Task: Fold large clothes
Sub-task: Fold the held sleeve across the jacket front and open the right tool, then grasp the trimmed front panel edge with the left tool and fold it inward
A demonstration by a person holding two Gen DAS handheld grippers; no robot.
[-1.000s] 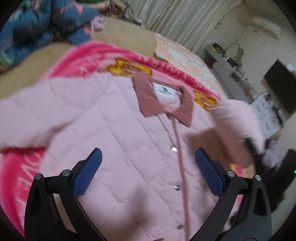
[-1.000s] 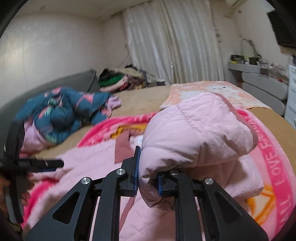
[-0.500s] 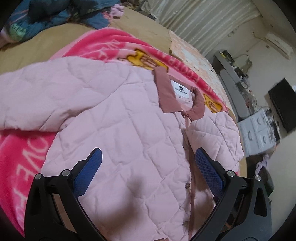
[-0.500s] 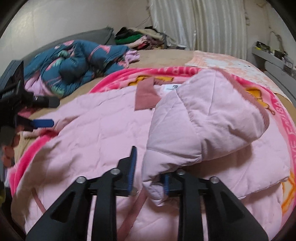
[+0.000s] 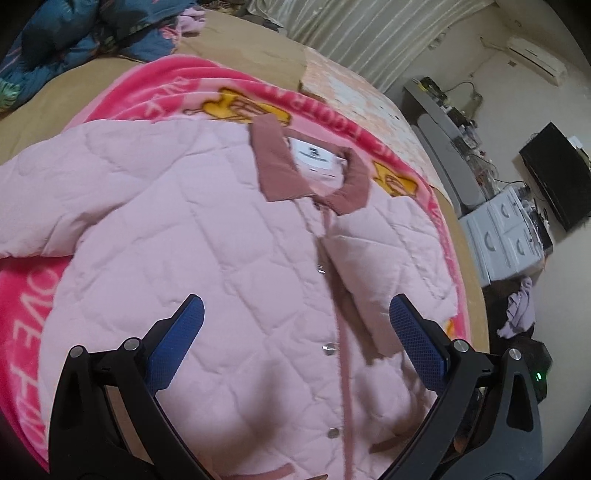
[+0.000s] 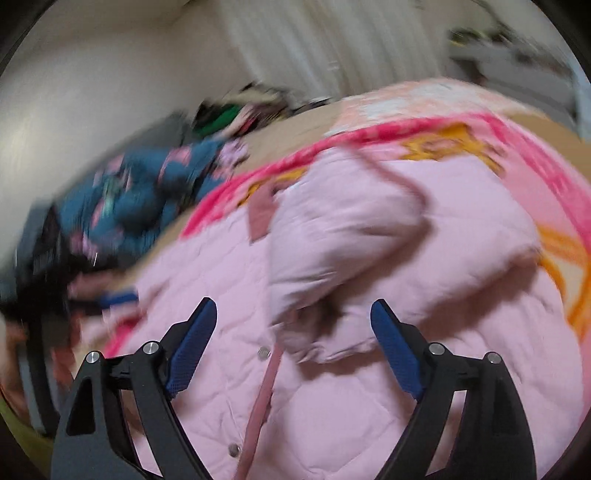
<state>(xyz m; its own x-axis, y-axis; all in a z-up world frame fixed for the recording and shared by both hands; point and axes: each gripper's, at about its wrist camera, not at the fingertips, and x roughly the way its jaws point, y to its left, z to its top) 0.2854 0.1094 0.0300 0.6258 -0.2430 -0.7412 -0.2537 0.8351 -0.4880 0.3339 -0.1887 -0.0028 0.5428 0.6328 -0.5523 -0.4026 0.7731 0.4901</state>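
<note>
Your pink quilted jacket (image 5: 207,236) lies front up on the bright pink blanket (image 5: 22,314) that covers the bed (image 5: 255,51), its darker pink collar (image 5: 277,166) and white label toward the far side and its snap buttons (image 5: 328,347) running down the front placket; one sleeve (image 6: 351,229) is folded across the chest and lies loose on the front panel, while the other sleeve (image 5: 44,192) stretches out flat to the side; your left claw (image 5: 295,332) hovers over the lower front of the jacket with its blue pads spread wide and nothing between them; your right claw (image 6: 291,332) has just been opening, its pads now stand well apart either side of the folded sleeve's cuff end without pressing on it, so it holds nothing, though that view is smeared by motion; around you, a crumpled blue patterned garment (image 5: 85,33) sits on the tan bed surface beyond the blanket, well apart from the jacket; a peach patterned cloth (image 5: 354,96) lies past the collar end; pale curtains (image 5: 369,33) hang behind the bed; off the bed's edge stand white drawers (image 5: 506,236), a grey shelf with clutter (image 5: 443,122), a dark screen (image 5: 557,173) on the wall, and a lilac cloth (image 5: 519,306) heaped on the floor; nothing rests on the jacket itself apart from its own sleeve.
</note>
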